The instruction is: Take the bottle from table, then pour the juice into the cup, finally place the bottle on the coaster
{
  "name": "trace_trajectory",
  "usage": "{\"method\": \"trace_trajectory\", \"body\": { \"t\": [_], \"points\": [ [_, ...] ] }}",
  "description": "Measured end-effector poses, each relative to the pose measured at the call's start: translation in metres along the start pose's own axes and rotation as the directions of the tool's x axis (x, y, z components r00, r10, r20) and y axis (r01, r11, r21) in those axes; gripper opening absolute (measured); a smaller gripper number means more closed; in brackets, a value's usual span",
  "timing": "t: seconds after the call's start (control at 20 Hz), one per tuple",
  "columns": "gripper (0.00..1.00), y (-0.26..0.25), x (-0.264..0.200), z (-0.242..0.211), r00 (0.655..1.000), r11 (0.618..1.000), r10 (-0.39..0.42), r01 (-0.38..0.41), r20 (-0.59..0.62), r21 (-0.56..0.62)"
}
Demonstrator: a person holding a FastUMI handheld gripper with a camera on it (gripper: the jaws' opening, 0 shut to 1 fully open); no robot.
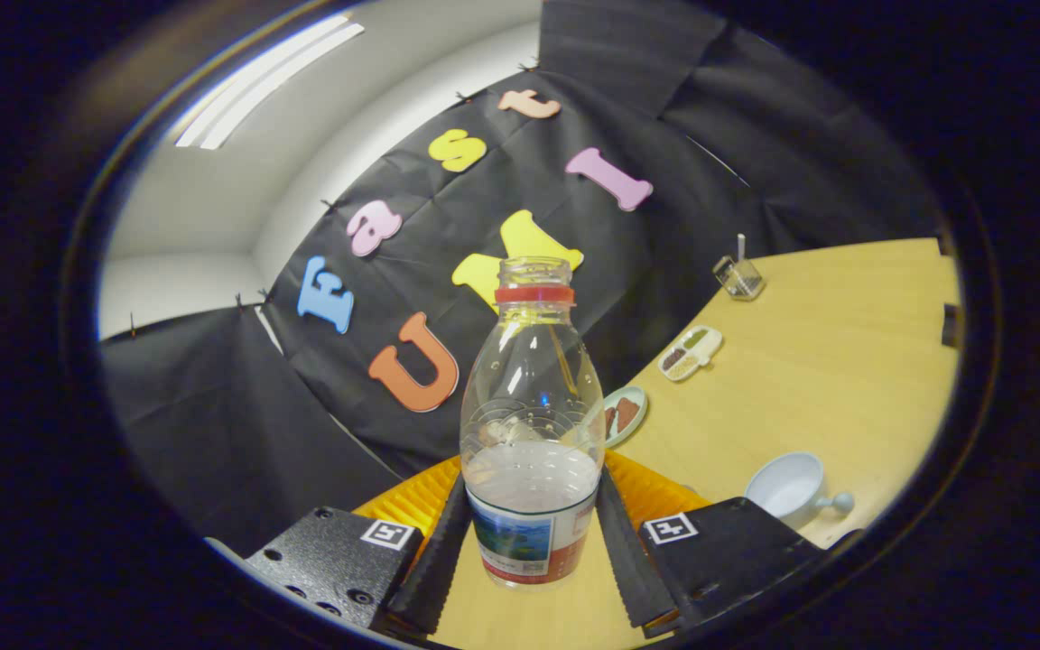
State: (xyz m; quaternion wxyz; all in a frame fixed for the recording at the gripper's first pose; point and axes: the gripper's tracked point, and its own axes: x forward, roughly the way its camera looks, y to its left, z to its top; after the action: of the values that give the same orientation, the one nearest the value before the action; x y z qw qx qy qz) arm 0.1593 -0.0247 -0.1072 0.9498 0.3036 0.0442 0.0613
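Observation:
A clear plastic bottle (531, 424) with a red neck ring, no cap and a printed label stands upright between my fingers. Pale juice fills about its lower third. My gripper (531, 519) is shut on the bottle, with the black ribbed pads (437, 560) pressing its labelled lower part from both sides. A white cup (791, 487) with a knobbed handle sits on the wooden table (845, 361), to the right of the right finger and a little ahead. Behind the bottle lies an orange ribbed mat (416, 501), partly hidden by bottle and fingers. Whether the bottle's base touches the table I cannot tell.
Beyond the bottle to the right are a small round plate (626, 413) with brown pieces, then a divided white tray (690, 352), then a clear glass holder (738, 275) with a white stick. The black cloth wall rises close behind the table's far edge.

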Motion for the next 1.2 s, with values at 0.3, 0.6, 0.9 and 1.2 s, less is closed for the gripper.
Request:
{"method": "trace_trajectory", "body": {
  "t": [0.3,0.6,0.9,1.2],
  "points": [
    [0.78,-0.007,0.017,0.005,0.999,0.932,-0.01,0.028,0.052,-0.362],
    [0.78,-0.02,0.048,-0.013,0.995,0.865,-0.008,0.055,0.096,-0.499],
    [0.78,-0.049,0.093,-0.064,0.996,0.822,-0.028,0.069,0.081,-0.565],
    [0.79,-0.097,0.135,-0.118,0.991,0.759,-0.126,0.131,0.054,-0.638]
  ]
}}
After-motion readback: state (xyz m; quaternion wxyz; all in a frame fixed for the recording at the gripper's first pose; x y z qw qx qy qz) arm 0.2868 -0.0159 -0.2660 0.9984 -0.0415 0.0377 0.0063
